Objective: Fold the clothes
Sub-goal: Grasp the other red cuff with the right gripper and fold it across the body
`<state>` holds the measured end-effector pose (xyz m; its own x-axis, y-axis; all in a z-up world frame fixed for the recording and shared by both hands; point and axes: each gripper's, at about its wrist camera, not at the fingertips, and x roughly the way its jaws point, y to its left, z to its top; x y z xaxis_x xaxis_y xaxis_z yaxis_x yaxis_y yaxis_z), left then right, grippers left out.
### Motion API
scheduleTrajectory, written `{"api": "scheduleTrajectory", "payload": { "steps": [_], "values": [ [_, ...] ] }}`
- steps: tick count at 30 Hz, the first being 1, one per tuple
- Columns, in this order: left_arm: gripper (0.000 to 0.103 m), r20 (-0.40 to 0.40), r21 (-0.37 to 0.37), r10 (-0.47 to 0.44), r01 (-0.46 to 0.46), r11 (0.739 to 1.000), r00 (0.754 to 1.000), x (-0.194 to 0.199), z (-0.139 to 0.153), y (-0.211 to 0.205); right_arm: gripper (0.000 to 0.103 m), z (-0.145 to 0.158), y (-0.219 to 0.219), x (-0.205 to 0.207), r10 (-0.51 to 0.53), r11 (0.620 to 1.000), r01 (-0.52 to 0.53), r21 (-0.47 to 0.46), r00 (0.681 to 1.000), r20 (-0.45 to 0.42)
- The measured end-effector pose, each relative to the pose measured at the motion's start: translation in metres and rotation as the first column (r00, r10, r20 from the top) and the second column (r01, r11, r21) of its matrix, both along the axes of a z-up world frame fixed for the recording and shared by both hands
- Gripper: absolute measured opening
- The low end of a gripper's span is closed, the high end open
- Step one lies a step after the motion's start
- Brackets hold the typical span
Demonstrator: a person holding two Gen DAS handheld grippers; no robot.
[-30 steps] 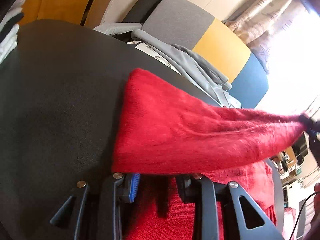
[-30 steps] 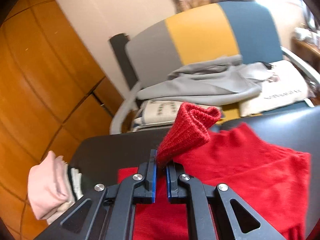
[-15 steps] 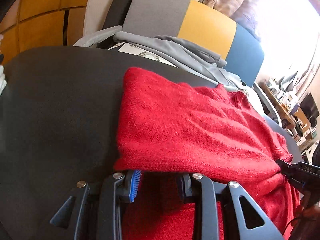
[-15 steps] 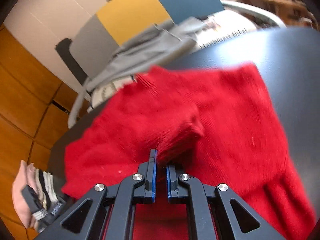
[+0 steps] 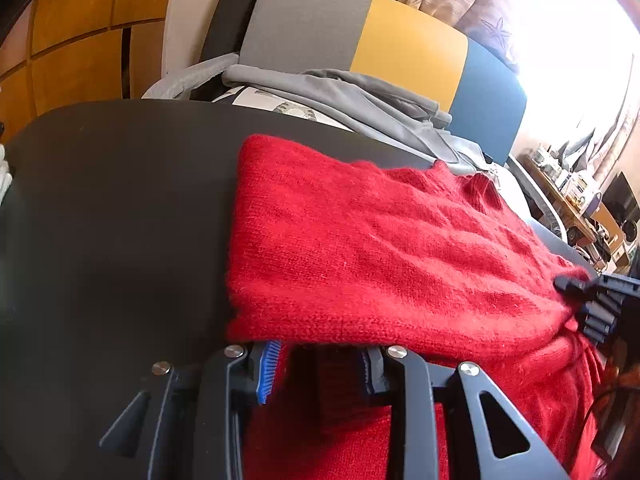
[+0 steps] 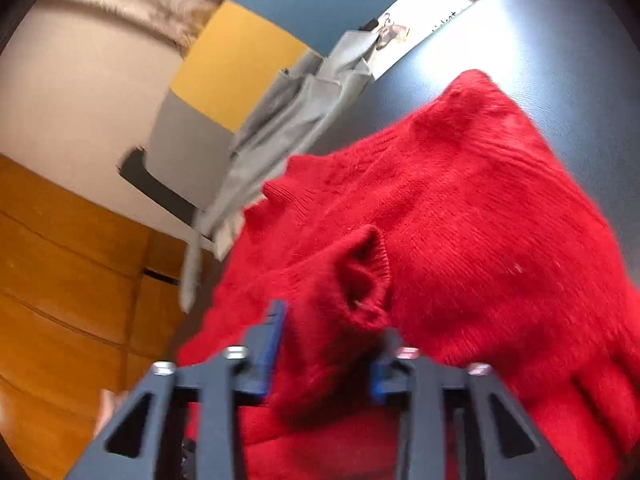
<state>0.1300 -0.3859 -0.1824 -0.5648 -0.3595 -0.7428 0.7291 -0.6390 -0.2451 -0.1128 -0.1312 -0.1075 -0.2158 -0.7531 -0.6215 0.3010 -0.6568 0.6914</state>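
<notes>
One red knitted sweater (image 5: 380,248) lies on a dark table (image 5: 112,208). In the left wrist view its long axis runs from the near left edge toward the far right, where the ribbed collar (image 5: 484,192) points at a chair. A sleeve is folded across the body, its open ribbed cuff (image 6: 364,276) facing up and right in the right wrist view.

The left gripper (image 5: 320,368) sits at the sweater's near edge. A fold of red knit drapes over its fingertips and hides them; the jaws stand narrowly apart with fabric between them, but whether the pads press on it cannot be told.

The right gripper (image 6: 326,344) has its jaws opening. The sleeve lies between its two fingers (image 6: 272,340), the cuff just beyond the tips, and the pads stand clear of the knit.

Behind the table is one chair (image 5: 360,40) with grey, yellow and blue panels, with one grey garment (image 5: 360,96) draped on it.
</notes>
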Motion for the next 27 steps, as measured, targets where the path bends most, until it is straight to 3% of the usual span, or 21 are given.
{"api": "scheduleTrajectory", "payload": {
  "steps": [2,4,7,9,15,18,23,25,27],
  "values": [
    [0.031,0.015,-0.031,-0.031,0.032,0.999,0.999,-0.003,0.003,0.004,0.013,0.01,-0.008,0.0,0.029,0.997,-0.025,0.069,0.998,-0.061],
    [0.031,0.04,-0.065,-0.074,0.076,0.995,0.996,-0.007,0.005,0.013,0.013,0.034,-0.018,0.006,0.083,0.986,-0.053,0.161,0.979,-0.186],
    [0.031,0.051,-0.079,-0.115,0.119,0.99,0.992,-0.009,0.006,0.02,0.013,0.072,-0.013,0.012,0.106,0.976,-0.033,0.214,0.934,-0.34],
    [0.031,0.054,-0.064,-0.122,0.125,0.99,0.991,-0.009,0.004,0.02,0.013,0.083,-0.003,0.008,0.093,0.973,-0.003,0.232,0.921,-0.378],
    [0.032,0.036,-0.017,-0.128,0.129,0.992,0.991,0.006,0.002,0.018,0.013,0.034,0.019,-0.014,0.043,0.97,0.013,0.241,0.973,-0.226],
    [0.032,0.019,0.006,-0.129,0.129,0.992,0.991,0.021,0.0,0.019,0.014,0.01,0.03,-0.017,0.0,0.98,0.031,0.194,0.987,-0.16],
    [0.032,0.0,0.01,-0.103,0.103,0.995,0.995,0.051,0.001,0.022,0.023,0.007,0.044,-0.018,-0.028,0.995,0.039,0.092,0.994,-0.109],
    [0.032,0.03,0.006,-0.071,0.071,0.997,0.997,0.061,0.0,0.022,0.025,0.007,0.051,-0.02,-0.039,0.998,0.042,0.042,0.997,-0.073],
    [0.032,-0.015,0.018,-0.032,0.032,0.999,0.999,0.074,0.003,0.018,0.028,0.008,0.053,-0.021,-0.04,0.999,0.039,-0.004,0.998,-0.042]
  ]
}}
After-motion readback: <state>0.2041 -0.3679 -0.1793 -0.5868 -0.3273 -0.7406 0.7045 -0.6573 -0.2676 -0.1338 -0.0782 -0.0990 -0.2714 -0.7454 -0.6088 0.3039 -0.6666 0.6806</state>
